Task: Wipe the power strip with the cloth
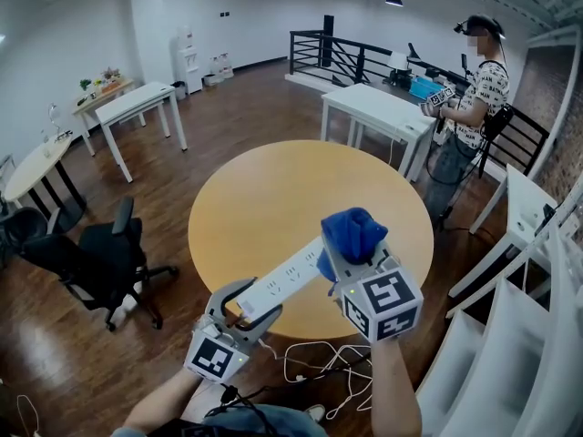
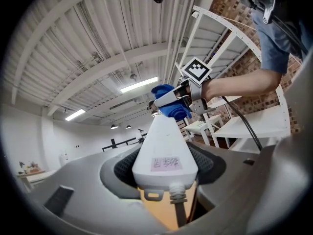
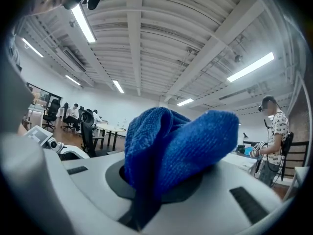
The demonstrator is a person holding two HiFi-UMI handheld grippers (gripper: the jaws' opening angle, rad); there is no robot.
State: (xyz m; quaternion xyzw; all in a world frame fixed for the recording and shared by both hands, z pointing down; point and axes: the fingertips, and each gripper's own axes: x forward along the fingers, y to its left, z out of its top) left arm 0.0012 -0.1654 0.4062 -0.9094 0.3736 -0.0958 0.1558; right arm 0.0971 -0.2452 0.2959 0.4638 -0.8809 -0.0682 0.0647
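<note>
Left gripper (image 1: 248,306): nearest the person, jaws clamped on the cord end of a long white plastic power strip (image 1: 284,279). The left gripper view shows the strip seated between both jaw pads, its cord running down out of the gap.
Power strip: held in the air and runs up and away from the left gripper towards the right gripper. Socket face up in the head view. Small pale label near the clamped end.
Right gripper (image 1: 357,260): just beyond the strip's far end, to the right of the left gripper. Jaws closed on a bunched blue knitted cloth (image 1: 353,233).
Cloth: bulges up out of the right gripper's jaws. Its lower fold lies against the far end of the strip.
White cable (image 1: 319,362): loose loops on the dark wood floor, below and between the two grippers.
Round yellow wooden table (image 1: 273,198): under and beyond both grippers.
Black office chair (image 1: 105,258): left of the left gripper, well apart from the table.
White rectangular table (image 1: 378,112): beyond the round table, ahead of the right gripper.
Person in a patterned shirt (image 1: 474,107): stands at that white table's right end.
Black railing (image 1: 337,53): farthest back.
</note>
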